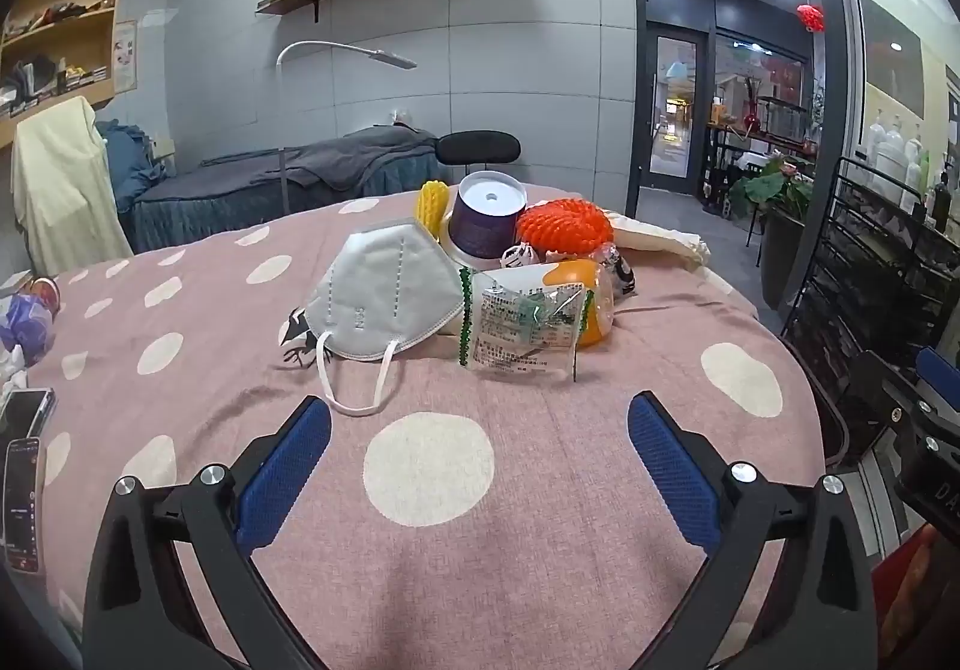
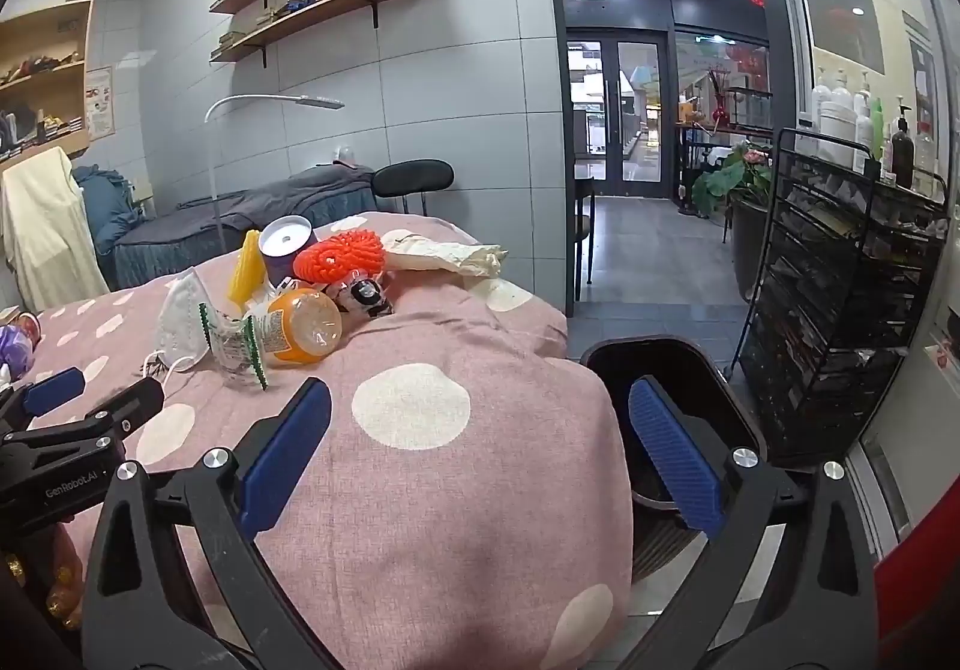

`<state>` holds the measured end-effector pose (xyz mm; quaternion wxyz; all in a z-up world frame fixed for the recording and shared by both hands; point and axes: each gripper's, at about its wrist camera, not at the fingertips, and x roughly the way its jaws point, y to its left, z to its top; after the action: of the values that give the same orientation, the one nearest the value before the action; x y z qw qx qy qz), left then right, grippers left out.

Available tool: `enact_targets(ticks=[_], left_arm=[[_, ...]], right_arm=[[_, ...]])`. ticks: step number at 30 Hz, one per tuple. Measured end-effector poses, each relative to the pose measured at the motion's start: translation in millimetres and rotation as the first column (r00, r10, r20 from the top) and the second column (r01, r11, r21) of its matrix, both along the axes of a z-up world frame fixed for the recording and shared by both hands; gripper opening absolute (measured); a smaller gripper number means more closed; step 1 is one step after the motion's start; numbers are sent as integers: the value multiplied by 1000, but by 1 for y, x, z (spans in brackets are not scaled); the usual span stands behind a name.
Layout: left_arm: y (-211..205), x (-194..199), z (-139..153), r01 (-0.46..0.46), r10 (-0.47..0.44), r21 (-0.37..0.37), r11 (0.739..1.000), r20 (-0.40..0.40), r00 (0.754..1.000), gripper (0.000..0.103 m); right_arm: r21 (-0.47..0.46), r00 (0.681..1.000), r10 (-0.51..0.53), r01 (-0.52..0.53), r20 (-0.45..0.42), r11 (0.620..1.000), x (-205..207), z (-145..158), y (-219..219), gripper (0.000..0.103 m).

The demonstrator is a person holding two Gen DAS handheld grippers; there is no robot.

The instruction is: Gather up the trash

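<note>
Left wrist view: trash pile ahead of both empty tools, nothing picked up yet.

Ahead of the left gripper (image 1: 479,451), whose jaws stand wide apart over the spotted cloth (image 1: 180,322), lie a white face mask (image 1: 384,298) and, just right of it, a clear wrapper (image 1: 525,331) leaning on an orange bottle (image 1: 591,310); a purple cup (image 1: 485,226) and orange mesh ball (image 1: 564,229) sit behind. The right gripper (image 2: 479,451) is equally wide and empty, with the black bin (image 2: 666,370) right under its right finger. This looks like the opening reach. Next move likely: push the left tool forward, straddle the mask or wrapper, close, then carry it toward the bin.
</note>
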<state>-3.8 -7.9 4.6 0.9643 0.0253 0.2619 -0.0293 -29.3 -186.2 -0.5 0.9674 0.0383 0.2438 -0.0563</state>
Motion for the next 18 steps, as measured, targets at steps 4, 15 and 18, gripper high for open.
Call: enact_targets(ticks=[4, 15, 18], left_arm=[[0, -2, -3, 11, -11, -16, 1000, 7, 1000, 97], [1, -1, -4, 15, -15, -19, 1000, -4, 1000, 97], [1, -1, -4, 16, -16, -20, 1000, -6, 1000, 97]], right_arm=[[-3, 1000, -5, 5, -3, 1000, 0, 1, 0, 98], [1, 1000, -9, 9, -7, 1000, 1, 1, -3, 98], [1, 1000, -10, 10, -6, 1000, 1, 1, -3, 98]])
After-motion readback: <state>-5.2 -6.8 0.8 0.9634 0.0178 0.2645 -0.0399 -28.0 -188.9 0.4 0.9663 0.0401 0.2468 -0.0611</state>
